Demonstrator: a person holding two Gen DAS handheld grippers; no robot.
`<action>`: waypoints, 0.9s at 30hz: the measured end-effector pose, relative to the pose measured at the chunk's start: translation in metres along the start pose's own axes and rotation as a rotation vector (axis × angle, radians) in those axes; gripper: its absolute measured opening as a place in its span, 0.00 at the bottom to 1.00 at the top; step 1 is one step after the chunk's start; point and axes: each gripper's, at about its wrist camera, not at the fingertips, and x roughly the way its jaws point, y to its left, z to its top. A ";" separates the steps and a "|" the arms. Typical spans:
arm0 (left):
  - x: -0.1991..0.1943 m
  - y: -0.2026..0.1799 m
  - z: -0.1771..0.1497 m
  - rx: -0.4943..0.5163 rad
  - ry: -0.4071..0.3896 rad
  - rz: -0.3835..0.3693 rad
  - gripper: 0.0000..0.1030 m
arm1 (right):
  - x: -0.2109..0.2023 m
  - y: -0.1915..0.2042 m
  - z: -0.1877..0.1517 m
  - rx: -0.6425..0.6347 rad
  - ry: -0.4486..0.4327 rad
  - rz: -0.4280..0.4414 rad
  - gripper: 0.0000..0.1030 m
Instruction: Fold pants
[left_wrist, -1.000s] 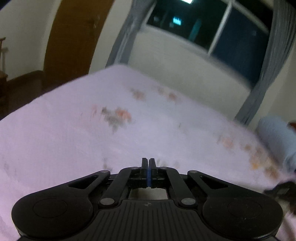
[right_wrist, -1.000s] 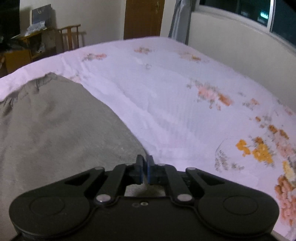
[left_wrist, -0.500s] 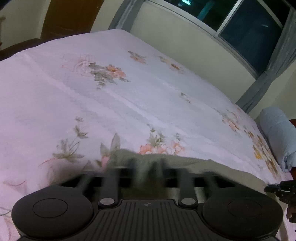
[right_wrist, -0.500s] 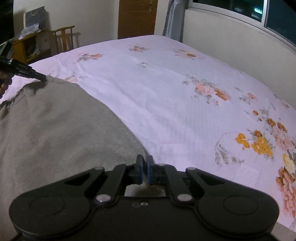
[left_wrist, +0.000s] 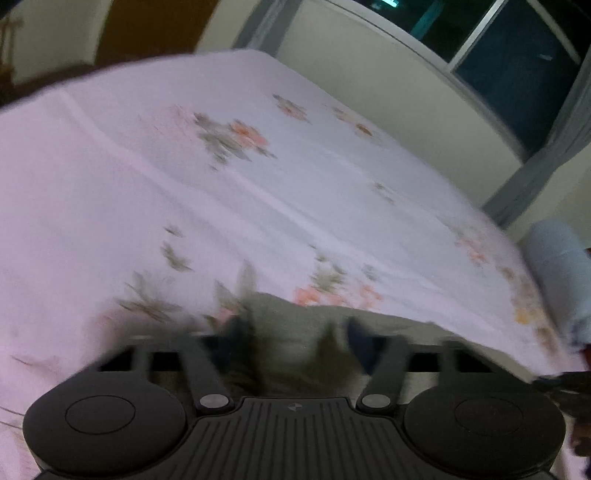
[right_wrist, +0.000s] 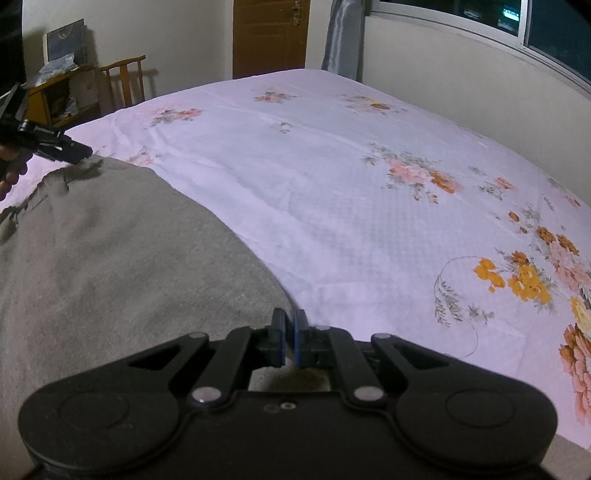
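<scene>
Cream walls enclose a bed (right_wrist: 332, 192) under a floral sheet; brown door (right_wrist: 269, 37), grey curtain (right_wrist: 341, 37), dark night window (right_wrist: 554, 26), wooden chair (right_wrist: 125, 83), cluttered yellow cabinet (right_wrist: 59, 92).

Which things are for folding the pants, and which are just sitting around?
For the job: grey pants, left gripper, right gripper, flowered bedsheet.
Just there: wooden chair, door, blue pillow, curtain.

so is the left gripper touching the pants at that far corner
Touching. The right wrist view shows the left gripper tip meeting the bunched corner of the grey pants, fabric puckered beneath it; whether it grips is unclear.
</scene>
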 end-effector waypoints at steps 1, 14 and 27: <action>0.001 -0.002 -0.001 0.001 -0.001 -0.001 0.45 | 0.000 0.001 0.000 0.002 0.001 -0.002 0.00; 0.018 -0.003 0.008 0.018 0.001 -0.081 0.06 | 0.012 0.000 0.001 0.001 0.033 -0.022 0.00; -0.109 0.015 0.002 0.224 -0.232 -0.458 0.06 | -0.148 0.070 -0.021 -0.123 -0.107 -0.031 0.00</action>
